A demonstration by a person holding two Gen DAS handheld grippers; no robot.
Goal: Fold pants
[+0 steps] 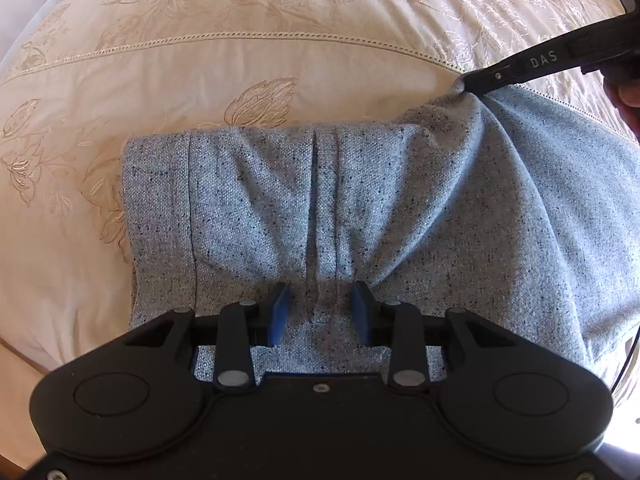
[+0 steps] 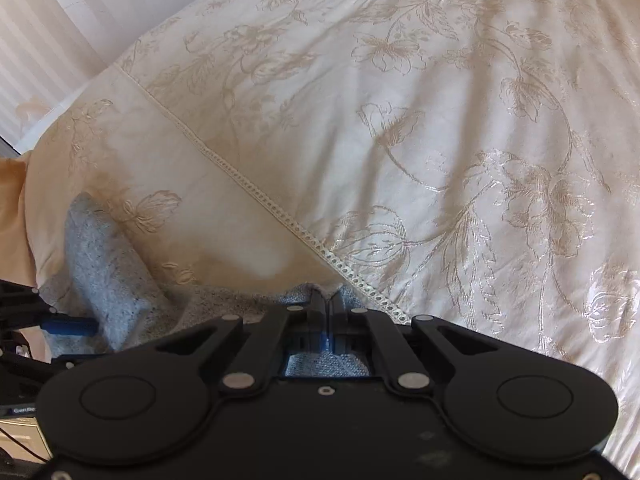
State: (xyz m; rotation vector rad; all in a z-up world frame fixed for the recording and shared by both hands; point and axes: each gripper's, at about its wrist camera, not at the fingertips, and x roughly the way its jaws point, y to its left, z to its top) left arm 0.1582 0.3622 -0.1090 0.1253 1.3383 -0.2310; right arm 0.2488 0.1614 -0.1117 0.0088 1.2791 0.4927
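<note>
Grey speckled pants (image 1: 360, 208) lie folded on a cream floral bedspread (image 1: 200, 64). My left gripper (image 1: 320, 312) is open, its blue pads either side of a raised seam at the near edge of the pants, touching the cloth. My right gripper (image 2: 329, 304) is shut on a far corner of the pants (image 2: 300, 294) and pulls the cloth up. In the left wrist view the right gripper (image 1: 470, 86) pinches that corner at the upper right. The left part of the pants (image 2: 104, 264) shows in the right wrist view.
The bedspread (image 2: 440, 140) has a lace seam (image 2: 248, 188) running across it. A striped wall (image 2: 60, 20) stands beyond the bed's far edge. A blue pad of the left gripper (image 2: 68, 326) shows at the left edge of the right wrist view.
</note>
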